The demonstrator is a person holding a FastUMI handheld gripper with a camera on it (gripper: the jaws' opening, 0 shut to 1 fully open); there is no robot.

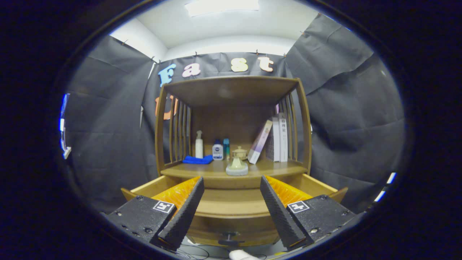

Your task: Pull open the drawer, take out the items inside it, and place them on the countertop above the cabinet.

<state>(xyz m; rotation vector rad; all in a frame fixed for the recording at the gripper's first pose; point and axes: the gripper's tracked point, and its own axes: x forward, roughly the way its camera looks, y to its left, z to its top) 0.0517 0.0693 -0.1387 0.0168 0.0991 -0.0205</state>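
Hand-held gripper point(232, 213), ridged wedge fingers spread, above open wooden drawer point(231, 202).

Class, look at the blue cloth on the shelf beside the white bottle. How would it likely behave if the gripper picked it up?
The blue cloth lies flat and folded, so it is probably floppy and would drape or unfold when lifted. It looks thin, so likely light. It sits against the white bottle, so dragging it might tip that. The gripper is open, above the drawer.

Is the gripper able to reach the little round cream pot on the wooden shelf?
Probably yes: the gripper is open, and the cream pot stands at the shelf's front edge, nothing before it.
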